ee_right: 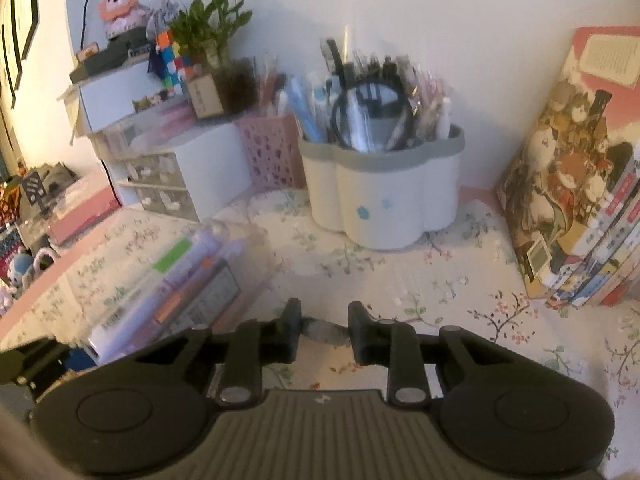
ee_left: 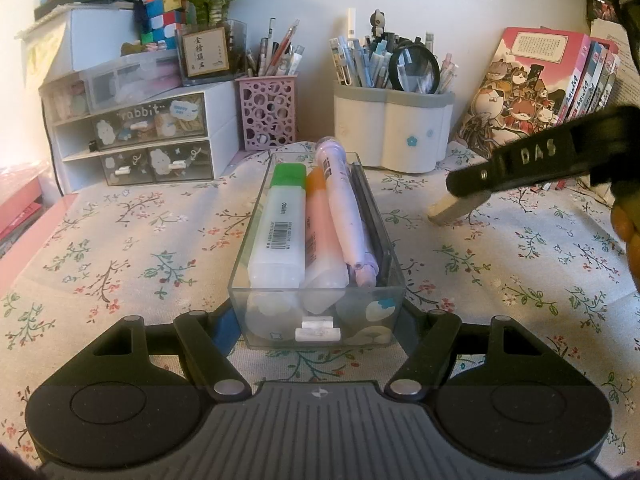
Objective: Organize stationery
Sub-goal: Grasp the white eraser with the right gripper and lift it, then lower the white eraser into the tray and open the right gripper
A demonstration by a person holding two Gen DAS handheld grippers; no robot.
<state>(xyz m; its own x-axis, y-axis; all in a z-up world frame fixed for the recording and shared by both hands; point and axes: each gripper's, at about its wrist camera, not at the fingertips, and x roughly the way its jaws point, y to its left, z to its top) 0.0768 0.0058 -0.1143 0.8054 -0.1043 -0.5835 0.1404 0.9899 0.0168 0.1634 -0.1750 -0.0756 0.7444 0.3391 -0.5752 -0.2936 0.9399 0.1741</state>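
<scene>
A clear plastic box (ee_left: 256, 296) lies lengthwise on the floral cloth in the left wrist view. In it are a green-capped highlighter (ee_left: 280, 220), an orange one (ee_left: 320, 236), a lilac pen (ee_left: 348, 208) and a dark flat item (ee_left: 374, 220). My left gripper (ee_left: 318, 320) is shut on the box's near end, one finger at each side wall. My right gripper (ee_left: 456, 200) hovers right of the box. In its own view the right gripper (ee_right: 320, 330) is shut on a small pale grey block (ee_right: 322, 331) that spans the gap; what the block is I cannot tell. The box (ee_right: 180, 280) shows blurred at its left.
Along the wall stand a white flower-shaped pen holder (ee_left: 392, 132), a pink perforated pen cup (ee_left: 268, 112), a small drawer unit (ee_left: 136, 140) and leaning books (ee_left: 540, 92). A pink board (ee_left: 24, 256) borders the cloth at the left.
</scene>
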